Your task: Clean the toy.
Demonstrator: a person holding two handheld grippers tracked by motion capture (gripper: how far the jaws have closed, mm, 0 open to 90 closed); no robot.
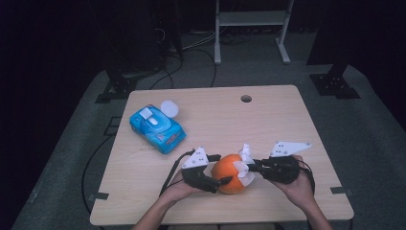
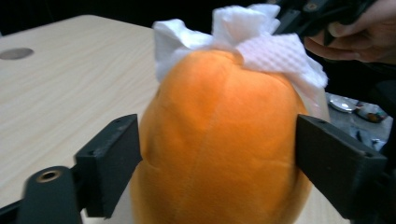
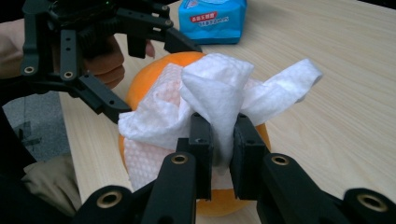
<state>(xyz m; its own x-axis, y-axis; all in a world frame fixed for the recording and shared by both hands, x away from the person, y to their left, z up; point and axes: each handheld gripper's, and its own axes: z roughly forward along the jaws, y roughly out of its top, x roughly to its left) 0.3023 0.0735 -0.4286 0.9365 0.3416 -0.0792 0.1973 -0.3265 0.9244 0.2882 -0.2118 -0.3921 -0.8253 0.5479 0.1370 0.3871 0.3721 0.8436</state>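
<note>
On the light wooden table point(image 1: 287, 124), near the person's edge, sits a soft orange plush fruit point(image 1: 229, 173), with the two grippers on either side of it. Off to the far left there's a blue pack of wet wipes point(image 1: 157, 128) with its white lid flipped up, well apart from the action.

The left gripper point(image 1: 218, 170) has its jaws around the orange. In the left gripper view they sit at its flanks, the right one touching or nearly so, the left one with maybe a sliver of gap, so I can't honestly call it a firm clamp. The right gripper point(image 1: 250, 167) is pinched tight on a white wipe point(image 3: 210, 100), bunched between its jaws and draped over the orange's top and side.

Looks like the wiping step to me: one tool steadies, the other scrubs. The next move probably calls for the left side to brace the orange properly, since plush will squish and roll, then dragging the wipe across without letting it slip out.
</note>
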